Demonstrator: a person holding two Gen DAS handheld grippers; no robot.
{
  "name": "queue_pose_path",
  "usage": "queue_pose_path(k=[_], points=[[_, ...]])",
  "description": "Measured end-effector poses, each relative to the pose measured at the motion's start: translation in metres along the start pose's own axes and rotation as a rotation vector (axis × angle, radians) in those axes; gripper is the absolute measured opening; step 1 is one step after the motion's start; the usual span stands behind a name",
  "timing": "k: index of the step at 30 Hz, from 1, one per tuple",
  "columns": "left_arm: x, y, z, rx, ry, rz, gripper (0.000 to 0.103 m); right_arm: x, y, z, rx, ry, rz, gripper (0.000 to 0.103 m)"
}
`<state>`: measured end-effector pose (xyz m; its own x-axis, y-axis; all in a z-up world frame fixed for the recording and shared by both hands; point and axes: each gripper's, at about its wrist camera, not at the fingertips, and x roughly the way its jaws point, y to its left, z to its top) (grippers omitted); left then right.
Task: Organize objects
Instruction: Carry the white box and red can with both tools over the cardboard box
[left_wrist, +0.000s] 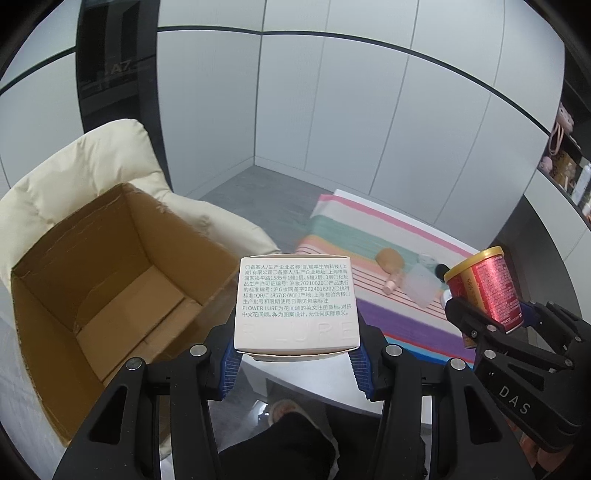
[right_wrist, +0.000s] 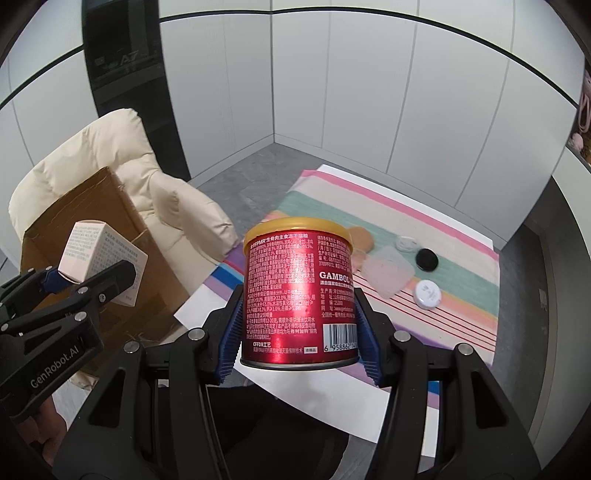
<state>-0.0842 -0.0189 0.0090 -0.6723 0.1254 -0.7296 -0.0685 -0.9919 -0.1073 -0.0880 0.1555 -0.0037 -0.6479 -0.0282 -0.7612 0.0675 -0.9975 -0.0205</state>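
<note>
GAMBOL can (right_wrist: 299, 291); white box (left_wrist: 296, 302) reads FLOWER LURE.

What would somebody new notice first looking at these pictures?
Probably the shiny red can with its gold lid, clamped upright in the right gripper above the striped cloth. Next, the white printed box held in the left gripper, beside the open cardboard box resting on a cream chair.
</note>
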Motion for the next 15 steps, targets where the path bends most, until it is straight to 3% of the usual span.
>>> queue_pose_path(k=[15], points=[[-0.011,0.057,-0.006,-0.086,-0.006,0.082,0.051,0.013,0.051,0.012,-0.069,0.005,0.074,0.057]])
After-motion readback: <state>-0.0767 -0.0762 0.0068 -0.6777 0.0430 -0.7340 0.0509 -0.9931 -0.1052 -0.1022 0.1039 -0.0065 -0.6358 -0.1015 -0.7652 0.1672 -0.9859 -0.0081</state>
